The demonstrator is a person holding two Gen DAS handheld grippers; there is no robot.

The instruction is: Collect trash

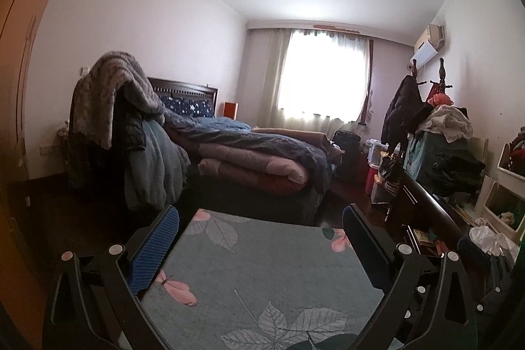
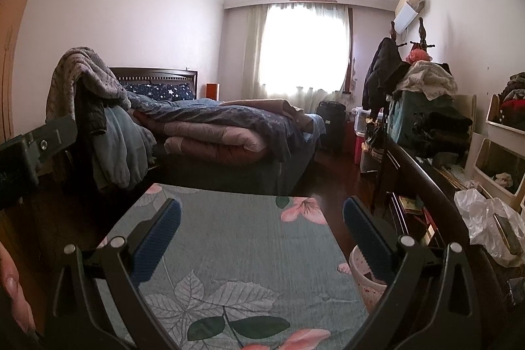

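Observation:
My left gripper [image 1: 261,215] is open and empty, held above a small table with a grey-green floral cloth [image 1: 262,268]. My right gripper [image 2: 262,207] is open and empty above the same cloth [image 2: 236,251]. A small pink-speckled bin [image 2: 366,281] stands at the table's right edge, partly hidden behind my right finger. A crumpled clear plastic bag [image 2: 485,218] lies on the dark cabinet to the right; it also shows in the left wrist view [image 1: 489,238]. No trash shows on the cloth.
A bed [image 1: 256,150] piled with quilts stands ahead. A chair draped with blankets [image 1: 111,107] is at the left. A long dark cabinet [image 2: 423,179] stacked with clothes runs along the right wall. Dark wood floor [image 2: 331,169] lies between bed and cabinet.

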